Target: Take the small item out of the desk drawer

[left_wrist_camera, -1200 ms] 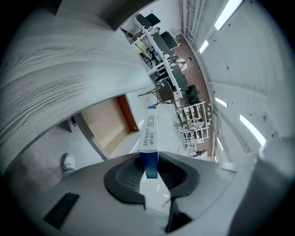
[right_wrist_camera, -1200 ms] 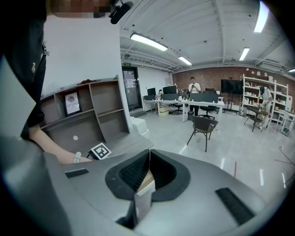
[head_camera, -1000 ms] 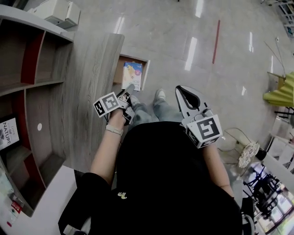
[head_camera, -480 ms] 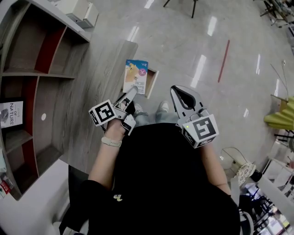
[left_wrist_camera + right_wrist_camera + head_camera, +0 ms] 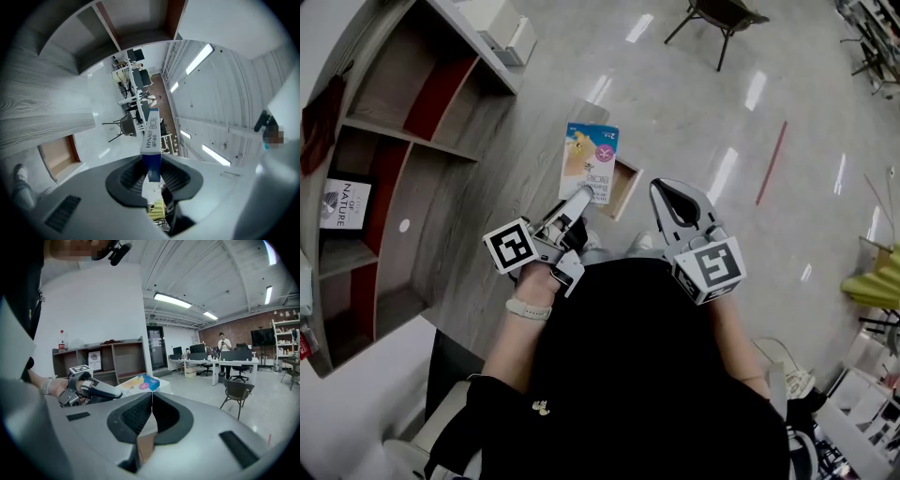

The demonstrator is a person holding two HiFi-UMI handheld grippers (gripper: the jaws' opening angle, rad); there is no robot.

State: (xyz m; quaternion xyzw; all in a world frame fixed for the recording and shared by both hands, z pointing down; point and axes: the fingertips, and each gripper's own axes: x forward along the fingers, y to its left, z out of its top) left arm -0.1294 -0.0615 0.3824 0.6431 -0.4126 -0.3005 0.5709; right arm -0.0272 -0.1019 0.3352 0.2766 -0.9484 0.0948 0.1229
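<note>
Box [image 5: 592, 161], flat with a blue spine, is pinched edge-on in my left gripper [image 5: 579, 201], long axis running straight out beyond the tips, above the open drawer [image 5: 625, 189]. My right gripper [image 5: 668, 190], alongside, is closed on nothing.

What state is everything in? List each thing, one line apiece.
left gripper: shut on the small box.
small box: held out of the desk drawer, one end clamped between the jaws.
desk drawer: pulled open.
right gripper: shut, nothing between its jaws.
framed picture: standing upright.
</note>
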